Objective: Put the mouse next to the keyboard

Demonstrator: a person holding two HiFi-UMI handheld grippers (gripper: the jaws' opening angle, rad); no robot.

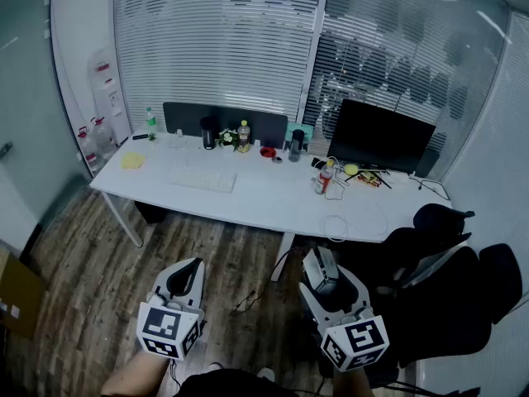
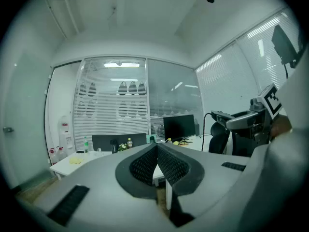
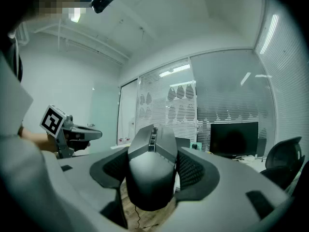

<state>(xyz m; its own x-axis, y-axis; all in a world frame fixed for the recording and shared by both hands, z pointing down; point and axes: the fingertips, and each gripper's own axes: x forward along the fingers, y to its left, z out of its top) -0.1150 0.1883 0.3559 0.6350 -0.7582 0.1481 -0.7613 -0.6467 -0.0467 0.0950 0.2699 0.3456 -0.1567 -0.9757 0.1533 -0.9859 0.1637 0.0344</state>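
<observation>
Right gripper [image 3: 154, 151]: jaws spread wide and clamped on a dark grey mouse [image 3: 150, 178], pads against its two flanks, nose pointing forward along the jaws. Left gripper [image 2: 157, 148]: jaws together, nothing between them. Both carried roughly level above the wooden floor [image 1: 83, 255], well apart from the white desk [image 1: 264, 203]; keyboard [image 1: 203, 179] lying on the desk's left half, bare desktop just to its right. Judged as light, rigid and hard-shelled, with smooth, rounded plastic sides likely to slip under a weak or off-centre pinch; probably not fragile, though better set down than dropped. Best taken as shown: across the flanks near the widest part, clear of buttons and wheel, squeezed only enough to hold. Mouse not yet beside the keyboard.
</observation>
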